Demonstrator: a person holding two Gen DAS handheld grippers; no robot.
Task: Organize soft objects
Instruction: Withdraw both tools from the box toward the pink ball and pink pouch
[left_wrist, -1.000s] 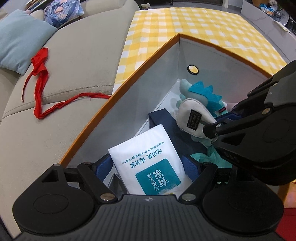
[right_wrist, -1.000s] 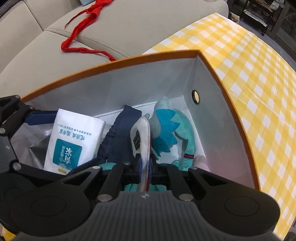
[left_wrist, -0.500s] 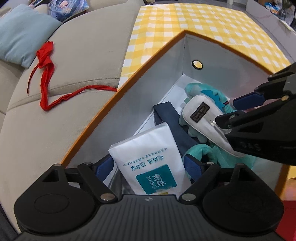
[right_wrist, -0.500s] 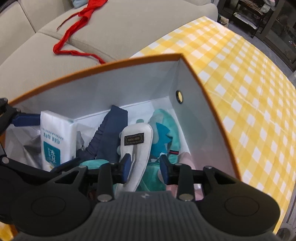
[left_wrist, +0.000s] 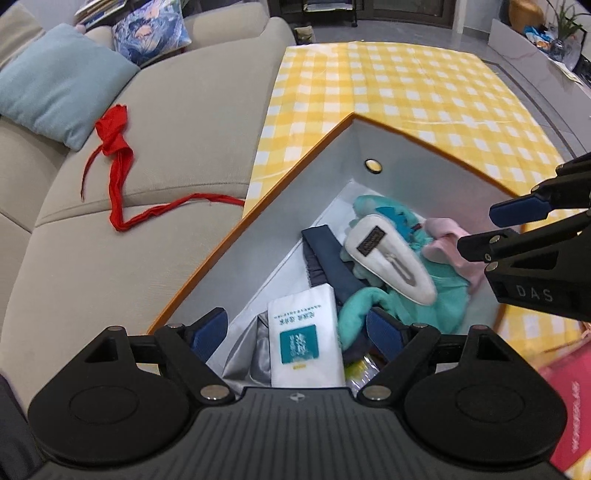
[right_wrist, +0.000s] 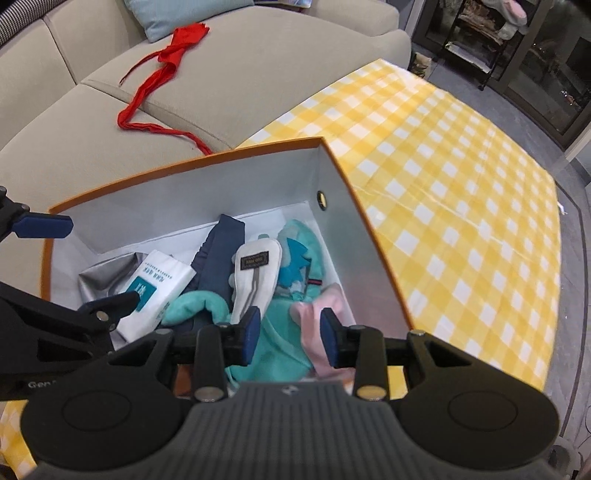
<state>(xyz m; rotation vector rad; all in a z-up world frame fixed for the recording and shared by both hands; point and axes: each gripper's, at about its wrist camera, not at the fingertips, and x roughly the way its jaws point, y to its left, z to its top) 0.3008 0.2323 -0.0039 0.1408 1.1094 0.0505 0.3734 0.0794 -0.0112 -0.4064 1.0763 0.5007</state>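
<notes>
An orange-rimmed box (left_wrist: 295, 173) (right_wrist: 184, 162) stands on the yellow checked cloth. In it lie a white tissue pack (left_wrist: 304, 332) (right_wrist: 155, 284), a navy cloth (left_wrist: 328, 258), a white padded pouch (left_wrist: 388, 258) (right_wrist: 255, 277), a teal plush (left_wrist: 447, 295) (right_wrist: 295, 240) and a pink cloth (right_wrist: 325, 314). My left gripper (left_wrist: 295, 328) hangs open above the tissue pack, which it does not touch. My right gripper (right_wrist: 290, 336) is open above the plush and the pink cloth, with nothing between its pads. A red ribbon (left_wrist: 118, 177) (right_wrist: 162, 70) lies on the sofa.
The beige sofa (left_wrist: 166, 129) runs along the box's left side, with a light blue cushion (left_wrist: 55, 81) and a printed pillow (left_wrist: 147, 26) at its back. Yellow checked cloth (right_wrist: 461, 184) stretches beyond the box. A red carton (left_wrist: 569, 406) sits at the lower right.
Both grippers have risen out of the box. The right gripper opened and let go of the white pouch, which now rests on the teal plush. The tissue pack stayed down in the box.
</notes>
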